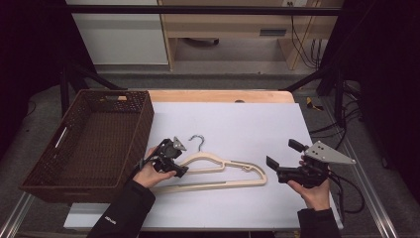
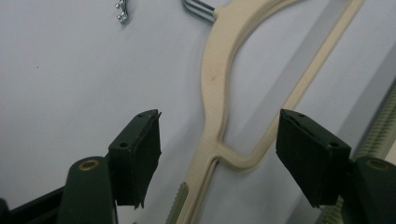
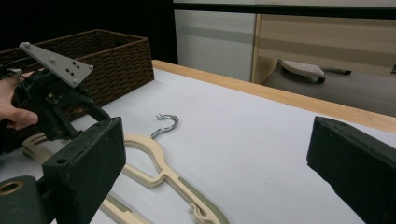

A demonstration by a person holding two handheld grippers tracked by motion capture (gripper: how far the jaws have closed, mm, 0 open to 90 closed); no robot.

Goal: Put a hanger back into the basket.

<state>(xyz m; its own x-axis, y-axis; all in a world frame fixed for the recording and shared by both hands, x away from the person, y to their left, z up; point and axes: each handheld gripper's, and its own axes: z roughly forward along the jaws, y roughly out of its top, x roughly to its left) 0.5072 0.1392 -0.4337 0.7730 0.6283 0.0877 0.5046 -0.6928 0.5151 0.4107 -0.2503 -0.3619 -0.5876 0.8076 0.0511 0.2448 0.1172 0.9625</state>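
A: Hanger [image 1: 218, 171], cream, flat on the white table [image 1: 237, 124]. Long side running left to right in the high view. Metal hook [image 1: 198, 141] pointing away, toward the far edge.

B: And the left tool [image 1: 173, 157]?

A: Right over the left end of the hanger, near the neck. Jaws wide apart, one on each side of the cream arm, not pressing on it. Nothing held.

B: Right tool [image 1: 281, 161]?

A: Well off the hanger's right end, pointing left. Jaws wide open too, with nothing between them.

B: Anything beside it?

A: Brown woven basket [image 1: 94, 139] at the left edge of the table, close to the left hand.

B: Any words to read?

A: Small white writing on the left sleeve [image 1: 111, 219], too tiny to read.
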